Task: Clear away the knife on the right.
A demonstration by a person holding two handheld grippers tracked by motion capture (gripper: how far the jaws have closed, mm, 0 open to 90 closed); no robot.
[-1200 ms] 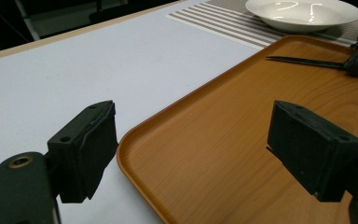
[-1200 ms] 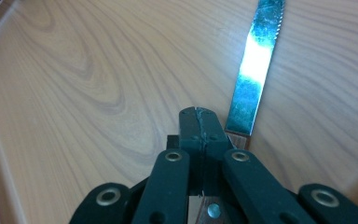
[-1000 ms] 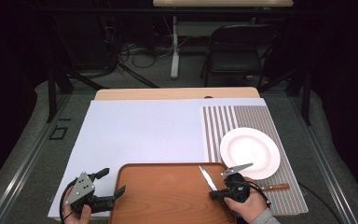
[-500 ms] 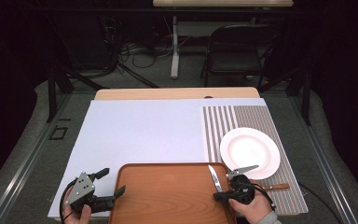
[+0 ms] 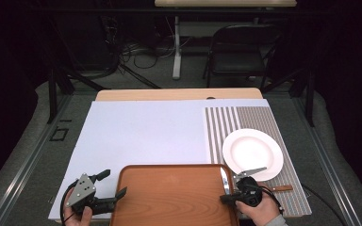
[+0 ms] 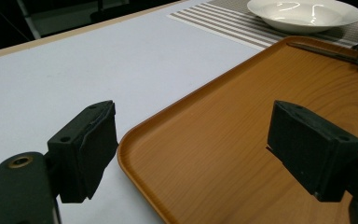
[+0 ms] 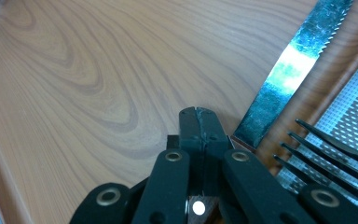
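Cutlery-laying looks partly done, judging by how things lie. At 7 o'clock on the worktop the left gripper hovers with its fingers spread wide and nothing between them. They straddle the near left corner of the wooden tray without touching it, so this hand seems to be idle or merely guarding the tray. The tray's floor is bare apart from the knife, whose serrated blade lies along the tray's right rim and points toward 12 o'clock. The right gripper sits at the blade's near end with its fingers pressed together. They appear to pinch the knife by its handle end, though the contact itself is hidden beneath them. At 3 o'clock of the tray the white plate already rests on the striped placemat. A fork with a wooden handle lies on the mat at about 5 o'clock of the plate. What remains, I judge, is lifting the knife off the tray and setting it beside the plate.
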